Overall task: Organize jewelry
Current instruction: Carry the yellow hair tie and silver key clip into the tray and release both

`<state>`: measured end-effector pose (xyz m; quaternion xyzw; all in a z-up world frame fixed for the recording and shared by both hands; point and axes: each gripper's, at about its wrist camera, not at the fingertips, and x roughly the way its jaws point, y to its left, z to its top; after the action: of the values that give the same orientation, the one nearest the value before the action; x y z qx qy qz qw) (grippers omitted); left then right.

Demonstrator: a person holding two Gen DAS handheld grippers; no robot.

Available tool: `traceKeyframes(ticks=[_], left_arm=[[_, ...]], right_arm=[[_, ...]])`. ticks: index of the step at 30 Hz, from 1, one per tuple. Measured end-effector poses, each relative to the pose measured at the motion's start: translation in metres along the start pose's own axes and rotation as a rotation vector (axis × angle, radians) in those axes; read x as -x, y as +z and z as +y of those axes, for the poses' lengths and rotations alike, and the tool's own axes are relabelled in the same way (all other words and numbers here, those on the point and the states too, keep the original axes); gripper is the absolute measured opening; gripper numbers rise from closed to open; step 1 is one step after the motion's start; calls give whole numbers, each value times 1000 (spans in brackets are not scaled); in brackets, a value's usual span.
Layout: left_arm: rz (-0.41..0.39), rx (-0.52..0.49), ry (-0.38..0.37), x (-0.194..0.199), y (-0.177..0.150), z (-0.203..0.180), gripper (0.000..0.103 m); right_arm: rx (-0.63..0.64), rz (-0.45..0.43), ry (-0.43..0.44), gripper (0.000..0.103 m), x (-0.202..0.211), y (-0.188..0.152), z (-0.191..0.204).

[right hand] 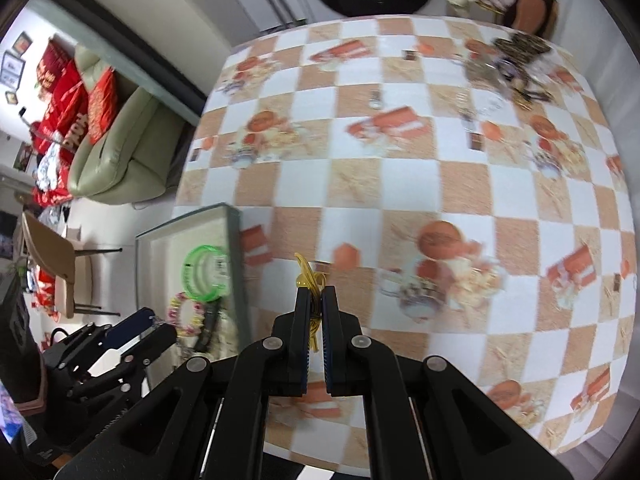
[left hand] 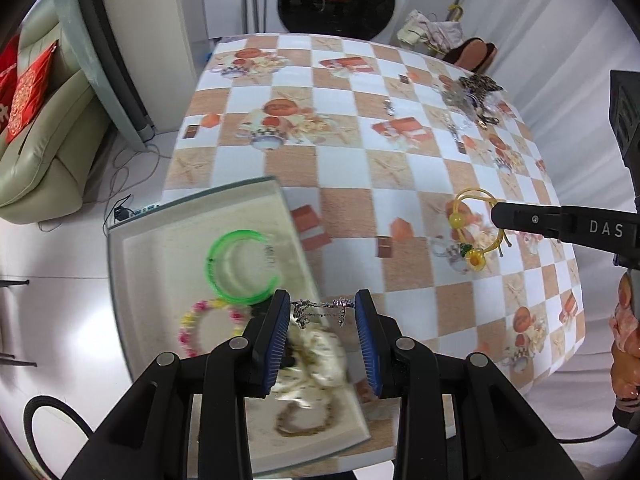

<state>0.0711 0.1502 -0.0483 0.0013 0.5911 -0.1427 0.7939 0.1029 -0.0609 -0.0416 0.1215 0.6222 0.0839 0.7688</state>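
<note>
Checkered table (left hand: 400, 184); left tongs (left hand: 322, 305) grasp a silver chain (left hand: 320, 310), right tongs (right hand: 316, 294) a yellow hair tie (right hand: 308, 276).

One tray (left hand: 140, 240), two bracelets, one green bangle (left hand: 240, 268).

Wide bare stretch of checked surface (left hand: 348, 184) mid-way — open for passing. Tray (left hand: 168, 240) crowding the near left edge, heaped jewelry pile (left hand: 474, 98) blocking the far right corner.
</note>
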Motion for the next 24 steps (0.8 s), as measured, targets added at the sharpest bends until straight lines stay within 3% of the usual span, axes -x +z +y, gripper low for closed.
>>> traceKeyframes(ticks=[13,24], left_arm=[[-21,127,41,4,-14,76,38],[-15,206,74,-4,-26,112,38]], right_arm=[[156,46,36,6,-29,12,90],[240,76,86,5,-53,20,145]])
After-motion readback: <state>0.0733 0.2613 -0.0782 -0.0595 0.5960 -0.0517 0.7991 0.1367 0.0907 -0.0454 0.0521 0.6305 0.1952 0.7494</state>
